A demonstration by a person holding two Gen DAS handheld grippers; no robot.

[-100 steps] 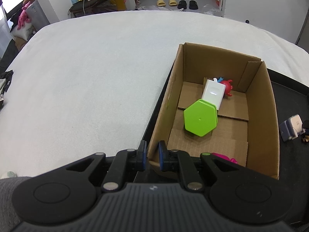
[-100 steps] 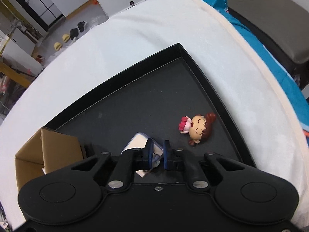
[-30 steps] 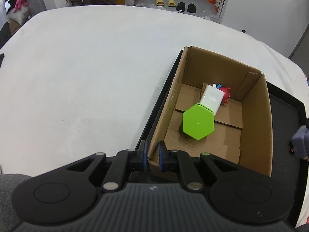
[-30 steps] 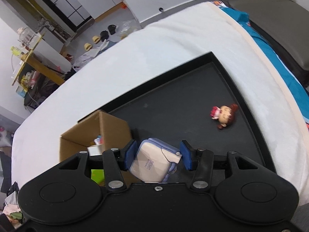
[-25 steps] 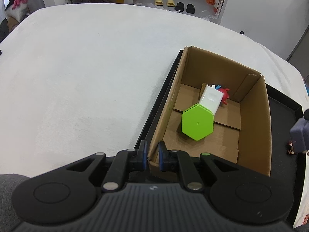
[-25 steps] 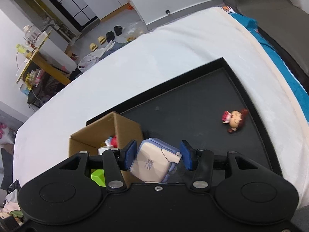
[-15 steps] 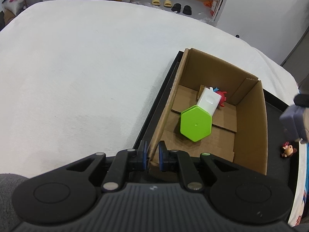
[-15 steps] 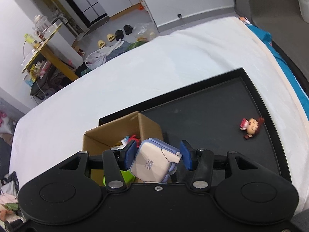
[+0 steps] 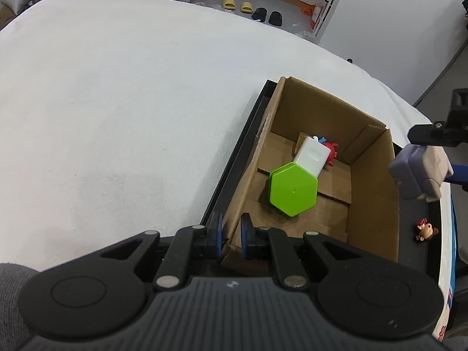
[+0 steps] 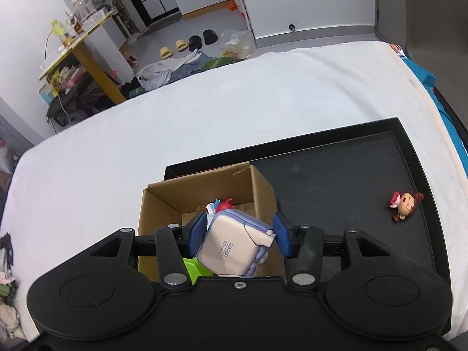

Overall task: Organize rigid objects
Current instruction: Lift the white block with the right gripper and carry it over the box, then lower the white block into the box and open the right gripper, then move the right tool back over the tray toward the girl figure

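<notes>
With the left gripper (image 9: 230, 235) pinched shut on the near wall of the cardboard box (image 9: 371, 204), the right gripper (image 10: 238, 235), clamping the toy block (image 10: 234, 242), should centre over the box below before letting go.

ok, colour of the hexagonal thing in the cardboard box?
Bright lime green hexagonal case, clearest in the left wrist view.

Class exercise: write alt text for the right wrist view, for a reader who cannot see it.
The right gripper holds a beige and lilac toy block above an open cardboard box standing on a black tray. A small doll figure lies on the tray, right of the box.
</notes>
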